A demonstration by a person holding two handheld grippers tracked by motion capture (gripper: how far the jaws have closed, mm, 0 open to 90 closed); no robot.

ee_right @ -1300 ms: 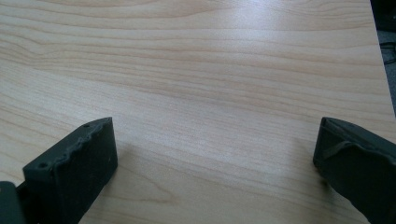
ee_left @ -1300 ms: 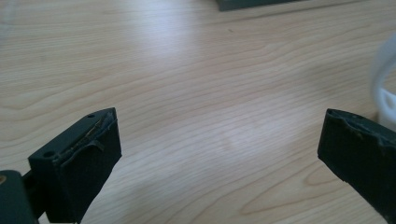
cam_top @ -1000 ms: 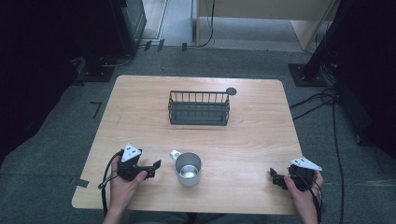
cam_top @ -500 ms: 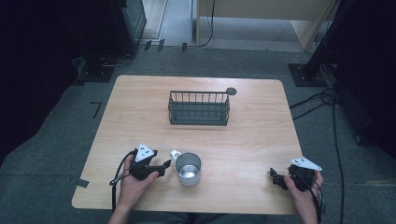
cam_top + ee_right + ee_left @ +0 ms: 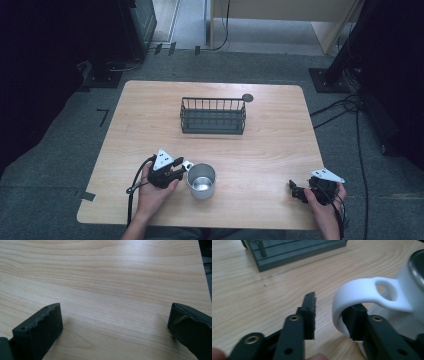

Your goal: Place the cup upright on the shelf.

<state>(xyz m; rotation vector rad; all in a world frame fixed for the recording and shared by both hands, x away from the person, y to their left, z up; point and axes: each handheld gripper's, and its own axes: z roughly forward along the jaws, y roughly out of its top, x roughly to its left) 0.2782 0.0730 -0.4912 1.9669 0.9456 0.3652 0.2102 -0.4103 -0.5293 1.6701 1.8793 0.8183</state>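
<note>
Pale wood grain runs across the table [image 5: 270,150], which stands on grey carpet with dark equipment and cables around it.

Nearest the person, at the table's front edge, each hand holds a gripper. The right gripper [image 5: 299,192] rests low at the front right corner, pointing left across the wood. In the right gripper view its two black jaws stand wide apart with only bare tabletop between them, so it is open and holds nothing.

The left gripper [image 5: 179,169] sits at the front left, aimed right toward a mug [image 5: 201,181] that stands upright just beside it. The mug is white outside with a metallic-looking interior, and its handle [image 5: 364,293] points back at the gripper. In the left gripper view the jaws are parted around that handle: the right-hand jaw is tucked inside the handle's loop, against or very close to its inner curve, while the left-hand jaw stands clear on the outside with a gap of bare wood between it and the handle. The jaws have not closed on it.

Farther back, near the table's middle, sits a dark wire basket [image 5: 213,115], apparently empty. Just beyond its right end a small dark round disc [image 5: 247,98] lies on the wood.
</note>
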